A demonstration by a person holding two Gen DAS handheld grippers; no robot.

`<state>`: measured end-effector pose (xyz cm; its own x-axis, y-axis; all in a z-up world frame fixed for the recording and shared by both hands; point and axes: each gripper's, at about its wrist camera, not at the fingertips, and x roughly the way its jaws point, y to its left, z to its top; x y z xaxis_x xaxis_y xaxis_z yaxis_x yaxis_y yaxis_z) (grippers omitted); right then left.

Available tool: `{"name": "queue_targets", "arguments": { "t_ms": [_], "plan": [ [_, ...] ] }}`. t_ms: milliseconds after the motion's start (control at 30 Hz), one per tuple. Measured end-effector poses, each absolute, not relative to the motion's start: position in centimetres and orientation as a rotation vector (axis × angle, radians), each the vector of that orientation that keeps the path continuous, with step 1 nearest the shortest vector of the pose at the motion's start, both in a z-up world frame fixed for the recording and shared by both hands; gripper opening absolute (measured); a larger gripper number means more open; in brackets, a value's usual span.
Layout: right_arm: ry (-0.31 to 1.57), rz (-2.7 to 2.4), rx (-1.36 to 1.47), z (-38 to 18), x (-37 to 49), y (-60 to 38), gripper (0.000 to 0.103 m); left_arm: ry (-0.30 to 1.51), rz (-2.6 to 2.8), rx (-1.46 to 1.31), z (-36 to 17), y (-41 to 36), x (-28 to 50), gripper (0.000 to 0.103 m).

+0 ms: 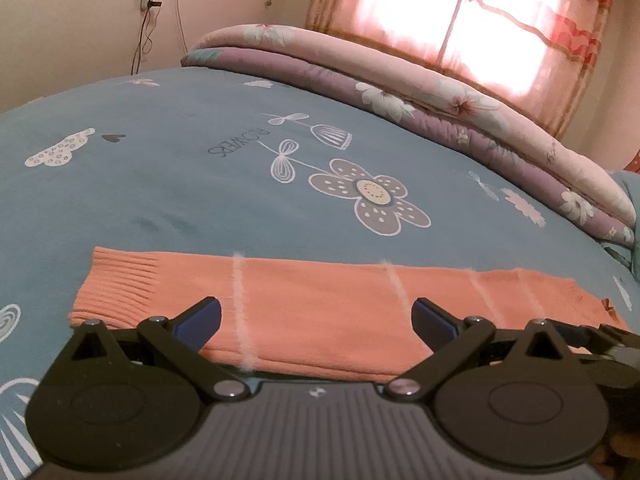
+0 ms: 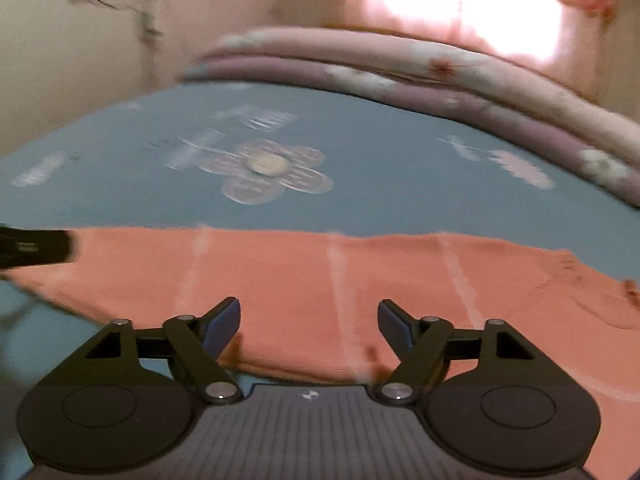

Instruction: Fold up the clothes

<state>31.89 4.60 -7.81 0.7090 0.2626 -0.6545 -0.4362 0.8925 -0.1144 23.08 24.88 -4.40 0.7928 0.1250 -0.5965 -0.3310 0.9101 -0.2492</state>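
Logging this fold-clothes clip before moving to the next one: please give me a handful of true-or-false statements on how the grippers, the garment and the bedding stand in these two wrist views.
1. The left gripper is open, with nothing between its fingers. True.
2. The right gripper is shut on the garment. False: its jaws are apart, over the cloth, gripping nothing.
3. The orange knitted garment with pale stripes lies flat on the blue flower-printed bedsheet. True.
4. The garment is a green towel. False: it is orange knitwear with a ribbed hem.
5. The folded pink and purple floral quilt lies on top of the garment. False: it lies apart, at the far side of the bed below the curtained window.
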Motion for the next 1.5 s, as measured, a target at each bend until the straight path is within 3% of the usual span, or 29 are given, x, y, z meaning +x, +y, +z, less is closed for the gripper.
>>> {"name": "queue_targets", "arguments": {
  "t_ms": [100,200,300,400,700,1067,1333,1500],
  "plan": [
    [0.703,0.438,-0.308,-8.8,31.2,6.6,0.080,0.607,0.246,-0.361,-4.4,25.0,23.1,0.101],
    [0.750,0.618,-0.189,-6.1,31.7,4.9,0.081,0.602,0.241,-0.367,-4.3,25.1,22.8,0.101],
    [0.696,0.579,-0.133,-2.7,31.8,1.2,0.094,0.600,0.245,-0.367,-4.1,25.1,22.7,0.101],
    [0.717,0.538,-0.125,-1.7,31.4,-2.4,0.094,0.594,0.233,-0.375,-4.0,24.9,22.7,0.101],
    [0.989,0.633,-0.023,-7.9,24.7,-4.4,0.095,0.592,0.194,-0.339,-3.5,23.2,22.9,0.101],
    [0.911,0.598,-0.074,-6.1,11.6,-8.8,0.101,0.619,0.072,-0.246,-3.0,18.1,23.6,0.101],
    [0.798,0.341,-0.005,-3.6,10.1,-14.8,0.101,0.619,-0.197,-0.159,-2.2,11.2,23.0,0.101],
    [0.676,0.239,-0.191,-2.7,14.0,-13.5,0.100,0.577,-0.155,-0.120,-1.4,11.1,22.1,0.101]
  ]
}}
